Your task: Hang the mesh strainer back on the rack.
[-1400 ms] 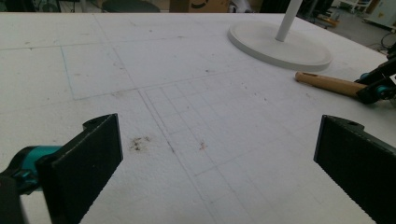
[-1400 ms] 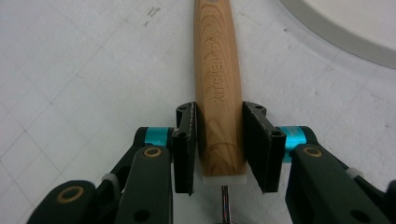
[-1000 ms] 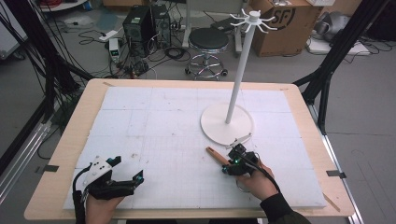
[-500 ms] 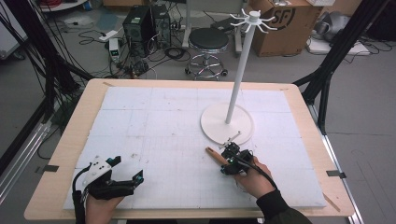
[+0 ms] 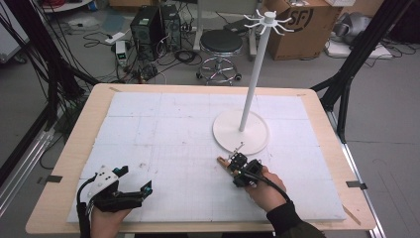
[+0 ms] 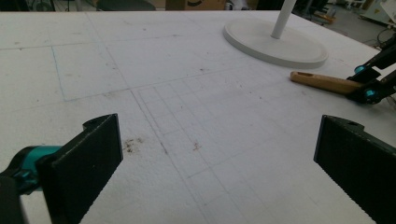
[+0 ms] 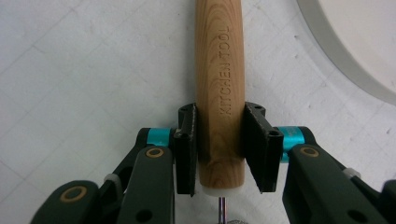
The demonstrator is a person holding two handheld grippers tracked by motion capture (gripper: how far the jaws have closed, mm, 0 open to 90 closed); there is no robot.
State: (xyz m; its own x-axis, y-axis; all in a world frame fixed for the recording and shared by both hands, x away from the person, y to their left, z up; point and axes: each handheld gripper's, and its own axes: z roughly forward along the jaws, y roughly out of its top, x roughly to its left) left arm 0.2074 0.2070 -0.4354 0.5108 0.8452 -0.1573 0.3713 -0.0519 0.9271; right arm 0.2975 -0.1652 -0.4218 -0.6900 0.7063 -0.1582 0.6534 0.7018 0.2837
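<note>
Right gripper view: the right gripper [image 7: 219, 149] has its two black jaws pressed against both sides of a wooden handle [image 7: 219, 84] stamped "KITCHEN TOOL", near the handle's metal-tipped end, clamped on it. In the high view the handle [image 5: 224, 162] lies on the white surface [image 5: 163, 134], just near of the round base of the white stand [image 5: 241, 131], right of centre. The left gripper [image 5: 130, 194] rests at the near left, well apart, its jaws spread wide with nothing between them.

The high view looked forward and down over the whole desk [image 5: 317, 124]; both gripper views sat low, sharing the stand base [image 6: 273, 44].
</note>
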